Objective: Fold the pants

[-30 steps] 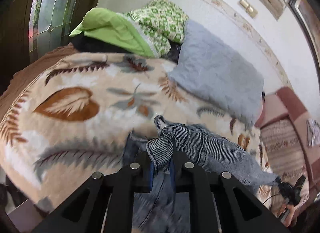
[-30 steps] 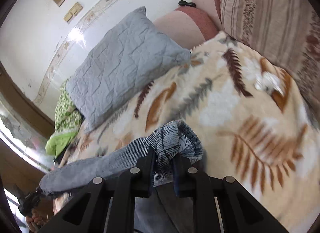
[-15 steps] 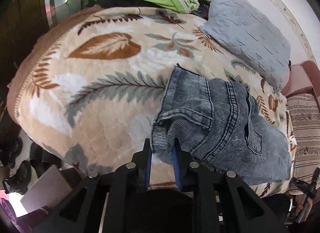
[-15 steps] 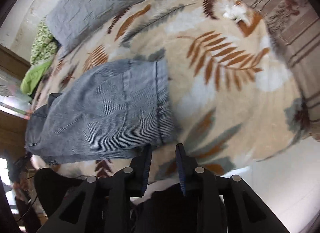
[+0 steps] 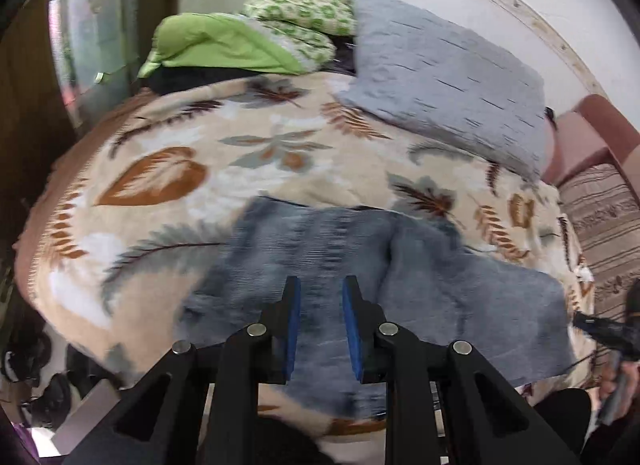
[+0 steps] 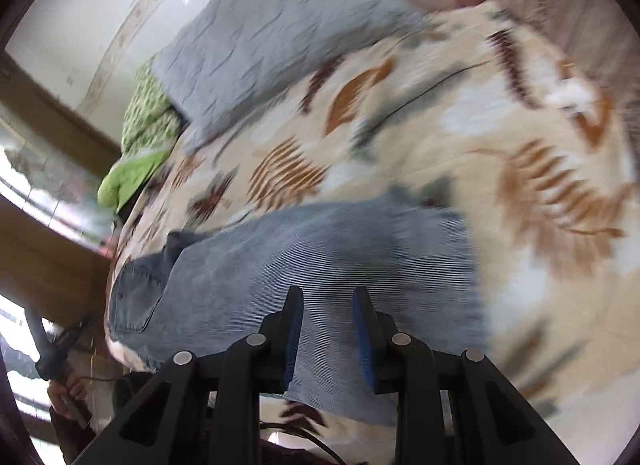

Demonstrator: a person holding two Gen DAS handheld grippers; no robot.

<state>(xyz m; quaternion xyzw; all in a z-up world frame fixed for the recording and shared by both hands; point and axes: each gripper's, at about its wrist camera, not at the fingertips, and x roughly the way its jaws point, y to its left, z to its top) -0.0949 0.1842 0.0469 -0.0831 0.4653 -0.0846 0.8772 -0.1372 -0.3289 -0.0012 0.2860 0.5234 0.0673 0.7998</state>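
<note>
On a bed (image 5: 168, 169) spread with a cream blanket (image 6: 540, 193) printed in brown and grey leaves, a pair of grey-blue denim pants (image 5: 460, 289) lies folded near the front edge, blurred by camera motion in both wrist views. Seen from the left wrist, the left hand-held gripper (image 5: 318, 297) hangs over the left part of the pants, its blue-padded jaws parted by a narrow gap and holding nothing; the fabric shows through the gap beneath them, and whether the tips brush it cannot be told. The jaws have just been opening, with no cloth pinched between the pads. Seen from the right wrist, the right hand-held gripper (image 6: 326, 307) sits above the near edge of the pants (image 6: 320, 265), its jaws also slightly apart and empty; they too have just been opening, with nothing caught between them. A back pocket (image 6: 136, 297) of the pants shows at the far left of that view, toward the bed's edge. Behind the pants, a grey quilted pillow (image 5: 452, 77) rests against the pale wall, and beside it lies a green bundle of bedding (image 5: 224, 49) with a leaf-patterned cover (image 5: 308, 5). A striped brown cushion (image 5: 600, 221) stands at the right end of the bed. At the right margin of the left-wrist view a person's hand (image 5: 618, 389) grips the dark handle of the other tool.
</note>
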